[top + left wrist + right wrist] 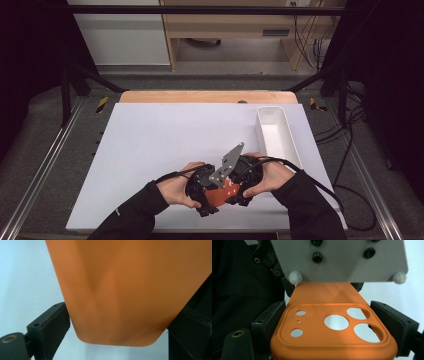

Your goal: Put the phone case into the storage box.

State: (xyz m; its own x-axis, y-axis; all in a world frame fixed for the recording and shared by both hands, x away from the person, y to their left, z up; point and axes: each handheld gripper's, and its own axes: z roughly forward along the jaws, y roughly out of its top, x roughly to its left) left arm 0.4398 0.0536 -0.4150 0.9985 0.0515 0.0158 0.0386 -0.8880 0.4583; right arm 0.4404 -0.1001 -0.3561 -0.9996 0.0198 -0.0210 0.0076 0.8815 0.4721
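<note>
no readable text, labels, brands or numbers anywhere.

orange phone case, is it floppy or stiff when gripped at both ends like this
Probably soft: the orange phone case shows creases near the left gripper, so it likely bends. Thin with camera cutouts, so likely light. Its matte surface probably resists slipping in the right gripper.

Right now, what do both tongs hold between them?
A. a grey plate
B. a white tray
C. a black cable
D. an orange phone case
D: the right gripper view shows the orange phone case with its camera holes between the jaws, and the left gripper view shows its other end.
</note>
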